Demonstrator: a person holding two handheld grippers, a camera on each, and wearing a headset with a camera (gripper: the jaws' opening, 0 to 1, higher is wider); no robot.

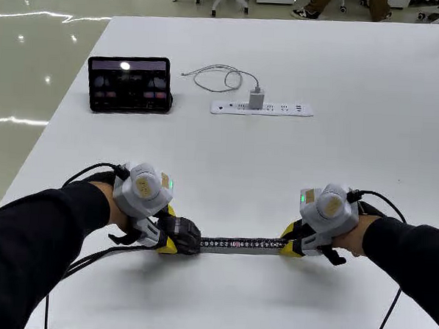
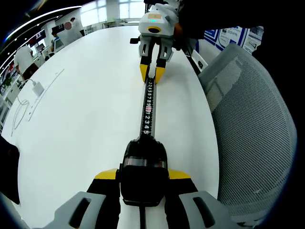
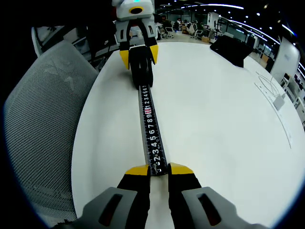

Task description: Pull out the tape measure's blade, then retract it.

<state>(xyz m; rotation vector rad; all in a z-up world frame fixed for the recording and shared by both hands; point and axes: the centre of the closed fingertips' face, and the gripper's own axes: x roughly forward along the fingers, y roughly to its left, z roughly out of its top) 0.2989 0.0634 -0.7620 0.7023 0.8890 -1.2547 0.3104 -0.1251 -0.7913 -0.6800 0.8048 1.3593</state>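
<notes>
While we are drawing the blade (image 1: 241, 244) out, we are judging that the pull is going best along one straight line. The right gripper (image 3: 159, 169) should be travelling directly away from the case (image 2: 144, 162) and low over the white table (image 1: 227, 165), so that the strip is lying flat and not twisting or kinking.

We are clamping the left gripper (image 2: 143, 175) on the black case, its yellow-tipped jaws pressing on either side of the body. We are pinching the blade's free end between the right gripper's closed jaws.

For the retraction to come, we are thinking it wise to be walking the right gripper back toward the case rather than letting go. A sprung blade is likely to be whipping home, though that is our judgement and not a thing seen.

The tape measure (image 1: 186, 235) is lying near the table's front edge, just before us. Its case is sitting at our left and the blade is running to our right, either touching the surface or riding just above it; we cannot tell which.

The case is looking chunky, black and ribbed. The blade is showing as a narrow strip with printed numerals and one red mark partway along. A short stretch is lying bare between the two grippers.
</notes>
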